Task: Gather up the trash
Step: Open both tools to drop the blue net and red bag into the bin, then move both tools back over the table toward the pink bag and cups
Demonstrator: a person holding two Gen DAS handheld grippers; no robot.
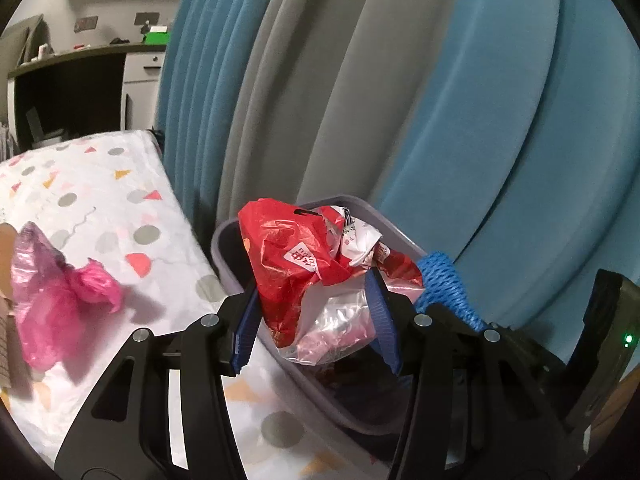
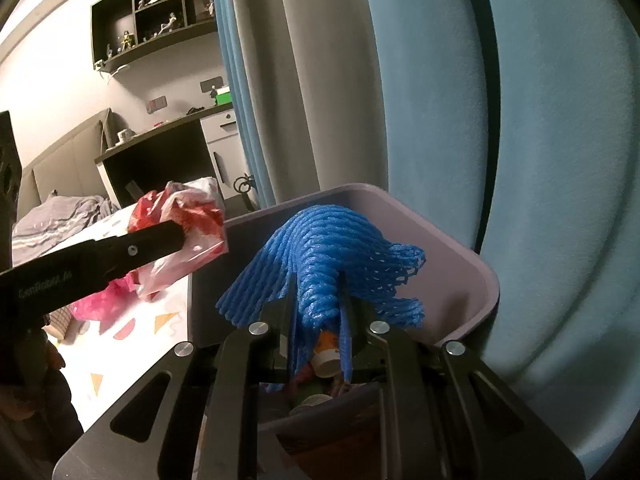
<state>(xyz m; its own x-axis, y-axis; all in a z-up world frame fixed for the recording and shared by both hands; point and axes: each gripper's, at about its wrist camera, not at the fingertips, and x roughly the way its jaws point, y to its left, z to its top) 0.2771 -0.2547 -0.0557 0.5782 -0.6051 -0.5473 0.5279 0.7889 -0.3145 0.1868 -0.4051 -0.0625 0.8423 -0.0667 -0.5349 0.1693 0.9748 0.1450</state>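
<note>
My left gripper (image 1: 314, 320) is shut on a crumpled red and clear plastic bag (image 1: 304, 264), which hangs over the near rim of a grey trash bin (image 1: 224, 240). A blue foam net (image 2: 328, 256) is pinched in my right gripper (image 2: 320, 316) above the open bin (image 2: 480, 276); the net covers the fingertips. Cups and other rubbish (image 2: 326, 356) lie inside the bin. In the right wrist view the left gripper (image 2: 188, 240) reaches in from the left with the red bag (image 2: 180, 208). A pink plastic bag (image 1: 60, 300) lies on the bed.
The bin stands between a bed with a patterned white sheet (image 1: 120, 200) and blue and grey curtains (image 1: 400, 100). A dark desk with a white cabinet (image 2: 224, 148) and wall shelves (image 2: 156, 20) are further back. A person's hand (image 2: 52, 360) shows at the lower left.
</note>
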